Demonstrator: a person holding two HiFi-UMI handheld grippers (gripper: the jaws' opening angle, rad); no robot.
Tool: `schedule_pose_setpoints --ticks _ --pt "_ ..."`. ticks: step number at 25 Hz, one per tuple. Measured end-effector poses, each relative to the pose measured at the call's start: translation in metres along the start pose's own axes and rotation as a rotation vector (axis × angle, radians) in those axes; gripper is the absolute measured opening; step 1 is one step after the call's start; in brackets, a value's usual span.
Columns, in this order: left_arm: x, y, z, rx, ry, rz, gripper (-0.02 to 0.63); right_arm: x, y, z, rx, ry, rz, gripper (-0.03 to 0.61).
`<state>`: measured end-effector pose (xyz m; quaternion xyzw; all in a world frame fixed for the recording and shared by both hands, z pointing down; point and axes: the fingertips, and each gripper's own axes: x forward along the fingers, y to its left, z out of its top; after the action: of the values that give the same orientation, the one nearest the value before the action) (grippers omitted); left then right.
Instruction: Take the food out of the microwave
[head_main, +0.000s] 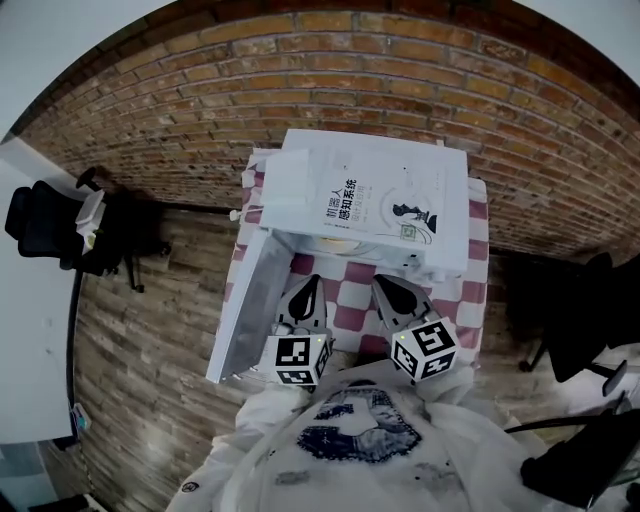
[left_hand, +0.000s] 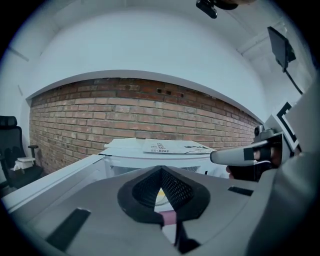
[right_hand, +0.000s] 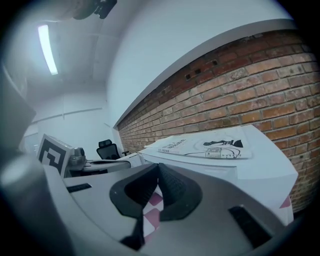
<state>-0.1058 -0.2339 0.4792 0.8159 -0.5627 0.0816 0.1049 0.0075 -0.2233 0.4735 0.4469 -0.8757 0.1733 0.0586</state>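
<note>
A white microwave (head_main: 385, 190) stands on a pink-and-white checked table (head_main: 350, 318), with its door (head_main: 248, 300) swung open to the left. A pale round dish (head_main: 342, 243) shows just inside the cavity, and what lies on it is hidden. Through the left gripper's jaws the same dish (left_hand: 158, 196) shows only as a yellowish patch. Both grippers hover in front of the opening, outside it. My left gripper (head_main: 312, 281) (left_hand: 161, 170) is shut and empty. My right gripper (head_main: 381, 280) (right_hand: 158, 168) beside it is also shut with nothing in it.
A printed booklet (head_main: 365, 205) lies on top of the microwave. A brick wall (head_main: 300, 60) runs behind the table. Black office chairs (head_main: 45, 228) and a white desk (head_main: 30, 330) stand at the left, and another dark chair (head_main: 585, 320) at the right.
</note>
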Motion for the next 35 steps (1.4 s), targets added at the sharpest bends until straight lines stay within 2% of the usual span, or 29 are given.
schedule_pose_setpoints --ticks 2,6,8,12,16,23,25,27,32,35 --pt "0.005 0.002 -0.003 -0.021 -0.001 0.012 0.008 0.005 -0.004 -0.002 0.002 0.009 0.017 0.015" --pt "0.015 0.005 -0.015 -0.136 -0.019 -0.006 0.008 0.011 -0.008 -0.005 0.002 0.024 0.047 0.015" --pt "0.020 0.008 -0.023 -0.156 -0.019 -0.002 0.009 0.012 -0.010 -0.006 0.004 0.030 0.052 0.015" --pt "0.032 0.015 -0.042 -0.201 0.011 0.001 0.011 0.016 -0.017 -0.010 0.011 0.044 0.053 0.015" --pt "0.044 0.018 -0.061 -0.256 0.059 -0.015 0.042 0.018 -0.018 -0.010 0.011 0.044 0.054 0.015" --pt "0.066 0.021 -0.090 -0.409 0.119 -0.047 0.159 0.011 -0.031 -0.010 0.027 0.041 0.020 0.015" --pt "0.072 0.024 -0.098 -0.481 0.127 -0.039 0.238 0.010 -0.034 -0.010 0.035 0.041 0.011 0.015" --pt "0.079 0.028 -0.105 -0.537 0.133 -0.030 0.281 0.009 -0.036 -0.010 0.039 0.043 0.006 0.015" --pt "0.095 0.034 -0.113 -0.616 0.125 -0.029 0.325 0.009 -0.040 -0.013 0.044 0.059 -0.001 0.015" --pt "0.104 0.040 -0.120 -0.650 0.131 -0.018 0.326 0.008 -0.043 -0.013 0.045 0.064 -0.005 0.015"
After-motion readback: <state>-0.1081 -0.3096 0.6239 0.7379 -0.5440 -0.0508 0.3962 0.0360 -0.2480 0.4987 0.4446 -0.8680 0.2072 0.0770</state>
